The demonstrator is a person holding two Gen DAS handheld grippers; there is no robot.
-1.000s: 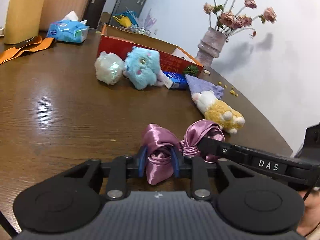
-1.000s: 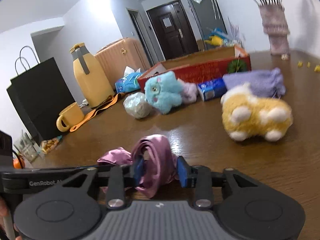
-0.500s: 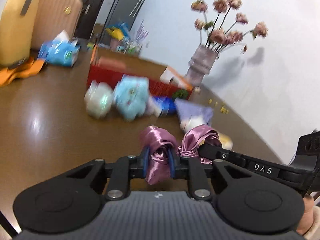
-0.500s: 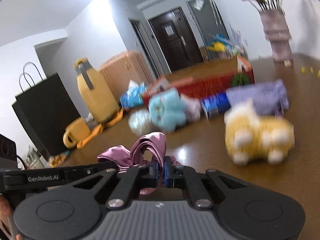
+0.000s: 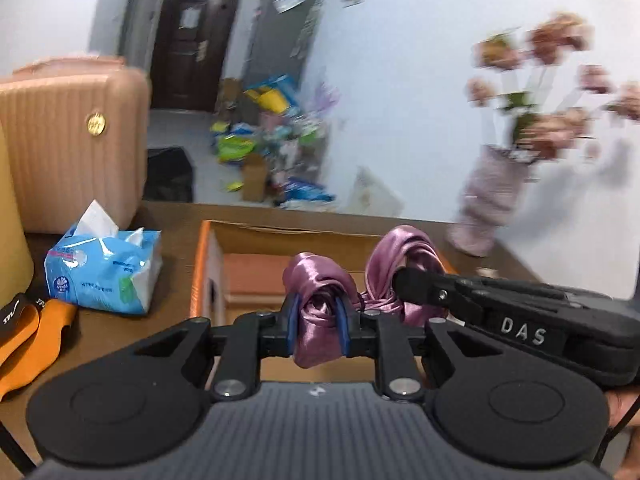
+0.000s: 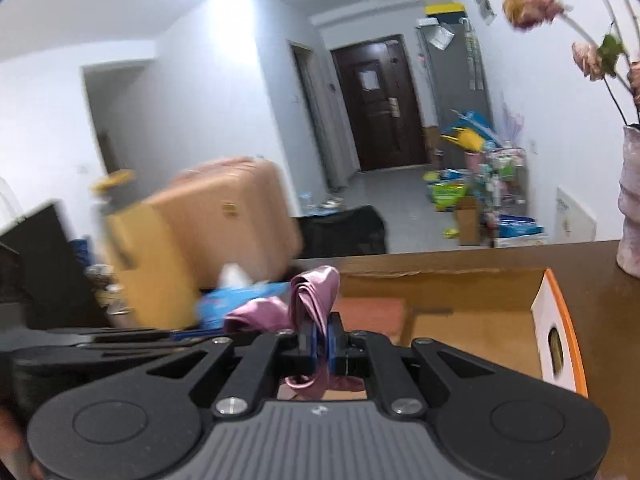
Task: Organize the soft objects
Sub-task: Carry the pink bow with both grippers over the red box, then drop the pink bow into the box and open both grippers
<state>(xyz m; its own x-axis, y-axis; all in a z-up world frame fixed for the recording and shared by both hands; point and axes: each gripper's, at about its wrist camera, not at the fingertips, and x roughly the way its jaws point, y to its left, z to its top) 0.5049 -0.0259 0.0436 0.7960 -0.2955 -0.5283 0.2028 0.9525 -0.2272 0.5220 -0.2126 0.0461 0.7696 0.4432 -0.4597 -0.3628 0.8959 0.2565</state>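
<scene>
A purple satin cloth (image 5: 320, 312) is held between both grippers. My left gripper (image 5: 319, 322) is shut on its left bunch. My right gripper (image 6: 319, 338) is shut on the other bunch (image 6: 316, 300); its fingers (image 5: 416, 284) reach in from the right in the left wrist view. The cloth hangs above the open cardboard box (image 5: 248, 276) with orange edges, also in the right wrist view (image 6: 472, 320). The plush toys are out of view.
A blue tissue pack (image 5: 104, 268) lies left of the box. An orange strap (image 5: 28, 332) lies at the table's left edge. A vase of flowers (image 5: 492, 200) stands right of the box. A pink suitcase (image 5: 72, 148) stands behind the table.
Both grippers lifted the purple cloth off the table and carried it forward over the cardboard box. The right gripper closed tight on its bunch. The plush toys dropped out of view.
</scene>
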